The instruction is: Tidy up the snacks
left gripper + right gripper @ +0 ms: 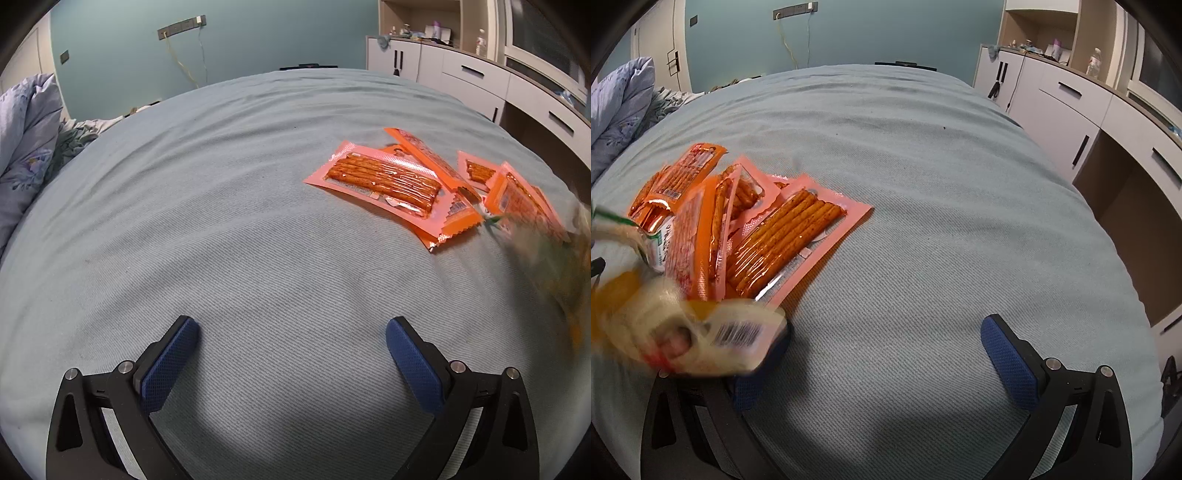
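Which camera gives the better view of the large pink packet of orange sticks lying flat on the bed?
The left wrist view: the pink packet lies on top of the pile, sharp and fully uncovered. In the right wrist view the same packet is sharp too, but blurred packets cover its left part.

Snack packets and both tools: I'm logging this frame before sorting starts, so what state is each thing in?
Left tool: open, nothing between its fingers, over the bedsheet.
Right tool: open, gripping nothing.
Stick snack packets: sealed, lying overlapped in a loose pile on the sheet.
Pale packet with barcode: blurred, in front of the right tool's left finger; cannot tell whether it is resting or moving.
Duvet: bunched up at the bed's edge.
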### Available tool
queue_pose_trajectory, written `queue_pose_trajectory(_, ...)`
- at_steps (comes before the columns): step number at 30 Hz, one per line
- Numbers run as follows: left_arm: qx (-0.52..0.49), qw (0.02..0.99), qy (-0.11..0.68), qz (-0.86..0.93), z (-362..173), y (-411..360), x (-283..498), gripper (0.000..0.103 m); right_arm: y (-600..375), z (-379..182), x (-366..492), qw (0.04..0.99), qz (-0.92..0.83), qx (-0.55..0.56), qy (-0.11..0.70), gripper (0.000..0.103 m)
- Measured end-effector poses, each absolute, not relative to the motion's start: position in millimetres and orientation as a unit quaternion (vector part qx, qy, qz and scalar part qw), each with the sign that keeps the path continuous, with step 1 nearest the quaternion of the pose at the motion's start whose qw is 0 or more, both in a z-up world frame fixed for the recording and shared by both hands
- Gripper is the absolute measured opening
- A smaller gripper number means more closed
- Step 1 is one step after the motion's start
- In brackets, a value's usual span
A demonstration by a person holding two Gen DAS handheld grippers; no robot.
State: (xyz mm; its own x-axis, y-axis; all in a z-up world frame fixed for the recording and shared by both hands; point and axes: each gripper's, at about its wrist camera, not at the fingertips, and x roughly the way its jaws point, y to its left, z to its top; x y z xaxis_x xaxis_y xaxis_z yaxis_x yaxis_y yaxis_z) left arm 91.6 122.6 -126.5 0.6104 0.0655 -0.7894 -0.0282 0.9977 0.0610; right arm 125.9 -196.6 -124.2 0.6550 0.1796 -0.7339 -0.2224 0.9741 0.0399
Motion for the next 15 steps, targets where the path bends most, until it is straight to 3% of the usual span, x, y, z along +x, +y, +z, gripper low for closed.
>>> queue_pose_trajectory(15, 0.021, 0.897, 0.441, 0.026, -127.5, 123.2, 91.2, 0.103, -196.5, -123.6, 125.6, 0.909, 0.110, -0.027, 0.401, 0.103)
